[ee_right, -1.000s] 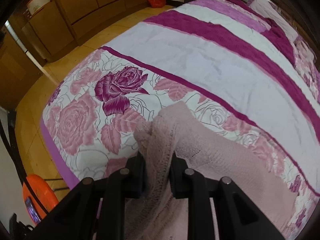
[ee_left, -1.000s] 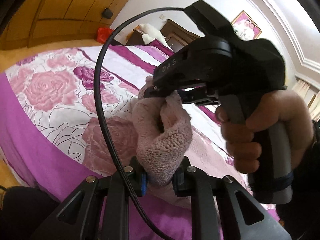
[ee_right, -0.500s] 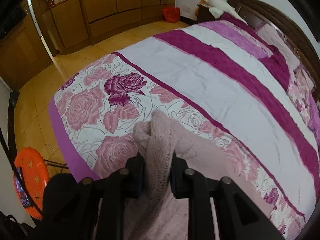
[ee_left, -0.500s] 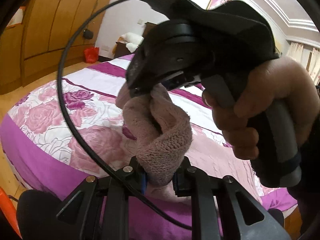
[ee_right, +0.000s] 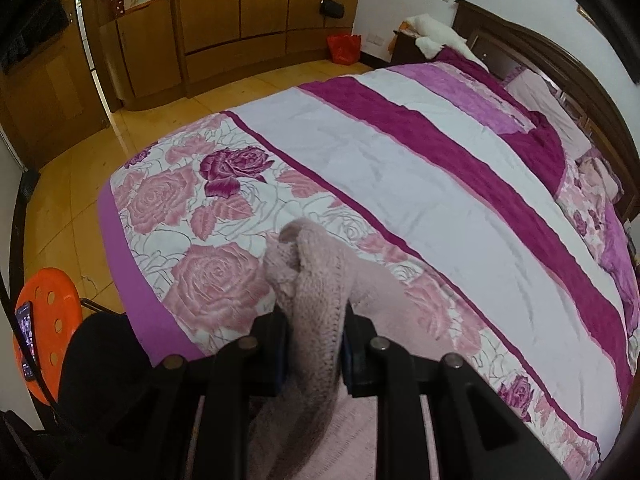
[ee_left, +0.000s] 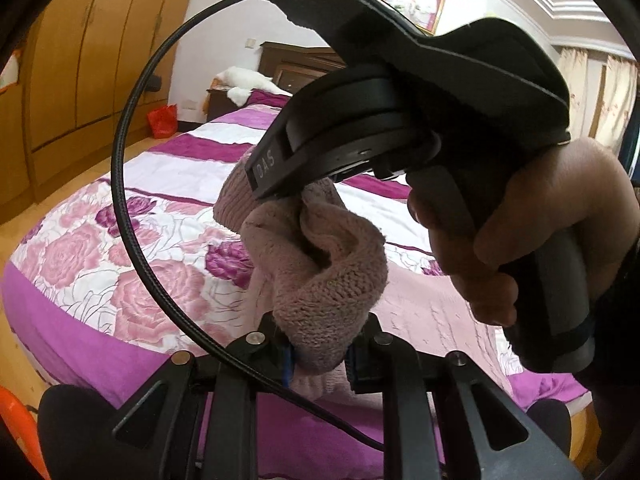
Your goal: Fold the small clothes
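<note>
A dusty-pink knitted garment [ee_left: 320, 276] is held up above the bed. My left gripper [ee_left: 320, 354] is shut on a bunched fold of it. In the left wrist view the right gripper's black body, held by a hand [ee_left: 520, 232], sits just beyond and above, its jaws buried in the same knit. From the right wrist view my right gripper [ee_right: 314, 340] is shut on a thick roll of the pink garment [ee_right: 316, 280], whose lower part hangs down toward the bed edge. The fingertips of both grippers are hidden in the fabric.
The bed [ee_right: 400, 168] has a quilt with pink roses and magenta-white stripes. An orange stool [ee_right: 44, 320] with a phone stands at the lower left on the yellow floor. Wooden wardrobes [ee_right: 240, 8] line the far wall; a black cable [ee_left: 128, 184] loops in front.
Both grippers have risen with the pink garment still gripped; the bed now sits lower and farther in both views. The left gripper has rolled, so the room appears more upright.
</note>
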The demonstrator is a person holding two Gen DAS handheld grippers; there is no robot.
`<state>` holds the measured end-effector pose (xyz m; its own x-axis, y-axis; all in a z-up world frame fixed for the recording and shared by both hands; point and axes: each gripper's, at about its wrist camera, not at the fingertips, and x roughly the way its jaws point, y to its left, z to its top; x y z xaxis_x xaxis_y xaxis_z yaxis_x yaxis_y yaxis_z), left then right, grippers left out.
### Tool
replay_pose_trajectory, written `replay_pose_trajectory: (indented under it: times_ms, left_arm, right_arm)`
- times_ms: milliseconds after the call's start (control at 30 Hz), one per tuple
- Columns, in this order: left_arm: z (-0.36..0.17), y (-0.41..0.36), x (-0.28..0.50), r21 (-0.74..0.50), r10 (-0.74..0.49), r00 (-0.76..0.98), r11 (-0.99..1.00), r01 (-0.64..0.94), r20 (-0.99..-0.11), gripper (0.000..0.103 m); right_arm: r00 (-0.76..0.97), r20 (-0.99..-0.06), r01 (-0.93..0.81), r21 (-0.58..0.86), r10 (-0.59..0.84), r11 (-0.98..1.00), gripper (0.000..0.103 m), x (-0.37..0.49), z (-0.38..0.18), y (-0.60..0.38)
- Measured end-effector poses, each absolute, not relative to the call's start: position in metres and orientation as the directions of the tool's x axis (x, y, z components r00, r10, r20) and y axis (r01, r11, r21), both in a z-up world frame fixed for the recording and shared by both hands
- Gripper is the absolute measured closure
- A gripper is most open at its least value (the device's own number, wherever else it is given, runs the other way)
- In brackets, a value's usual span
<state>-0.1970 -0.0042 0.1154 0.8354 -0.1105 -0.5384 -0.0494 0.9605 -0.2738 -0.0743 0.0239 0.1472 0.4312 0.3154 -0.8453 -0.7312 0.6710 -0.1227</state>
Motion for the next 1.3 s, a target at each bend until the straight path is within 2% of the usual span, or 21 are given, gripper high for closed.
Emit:
replay_pose_trajectory:
  times_ms: [700,1300]
  left_arm:
    - [0.112,-0.088,-0.172,-0.154,-0.170,0.786,0.983,0.096,-0.595,0.103]
    - [0.092,-0.197,-0.162,-0.018,-0.264,0.723,0.944,0.329,-0.638,0.103]
  right_arm:
    - [0.486,-0.826,-0.694,-0.167,0.285,0.700,0.082,-0.070,0.145,-0.077]
    - [0.481,-0.853,-0.647,-0.191,0.201,0.738,0.082,-0.057,0.117,-0.185]
